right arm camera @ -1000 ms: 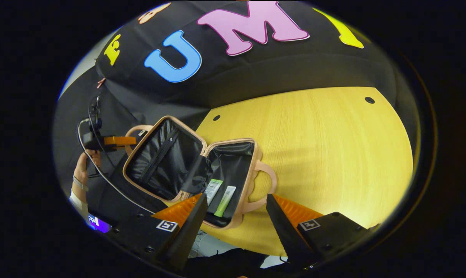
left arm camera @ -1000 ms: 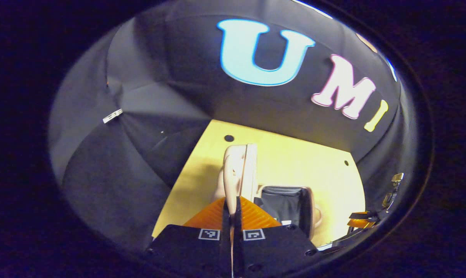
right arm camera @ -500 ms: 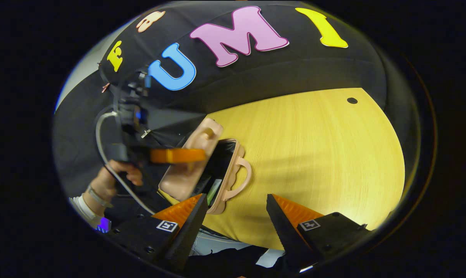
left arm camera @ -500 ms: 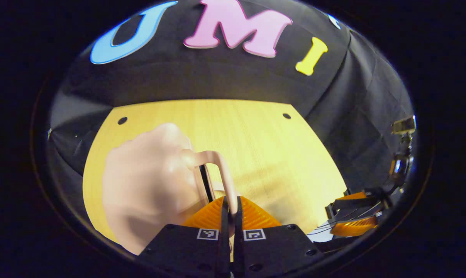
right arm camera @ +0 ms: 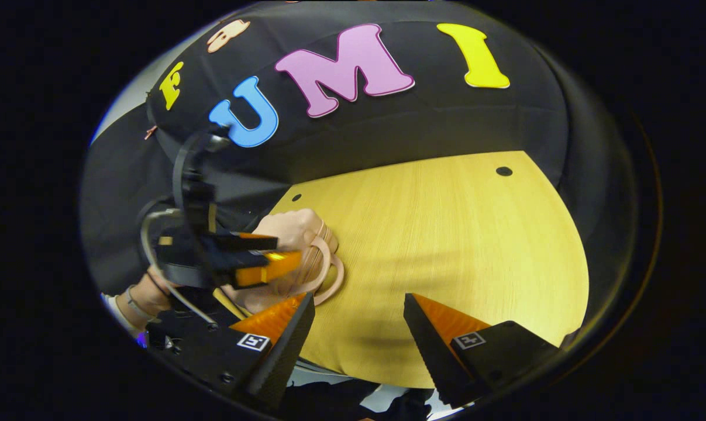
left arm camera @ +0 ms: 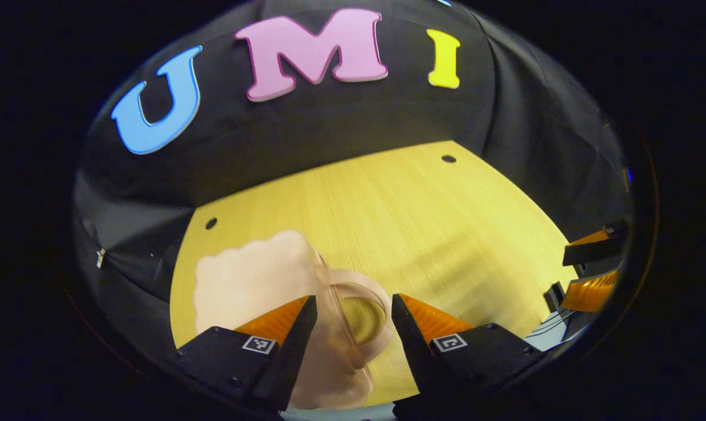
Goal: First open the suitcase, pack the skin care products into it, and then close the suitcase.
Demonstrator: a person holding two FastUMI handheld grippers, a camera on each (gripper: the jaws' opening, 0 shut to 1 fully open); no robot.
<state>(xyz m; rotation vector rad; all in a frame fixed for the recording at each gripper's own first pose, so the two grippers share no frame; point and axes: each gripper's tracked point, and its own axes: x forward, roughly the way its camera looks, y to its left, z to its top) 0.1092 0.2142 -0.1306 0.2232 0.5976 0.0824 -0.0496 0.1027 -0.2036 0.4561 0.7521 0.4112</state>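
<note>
Suitcase (left arm camera: 253,286) lies shut just ahead of the open, empty left gripper (left arm camera: 353,327); press down evenly on its lid to seat it.

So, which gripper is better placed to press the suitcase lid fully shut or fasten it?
Left, probably. The left gripper is open directly over the suitcase, with the handle between its fingers. The right gripper is also open but sits off to the side above the bare table.
</note>
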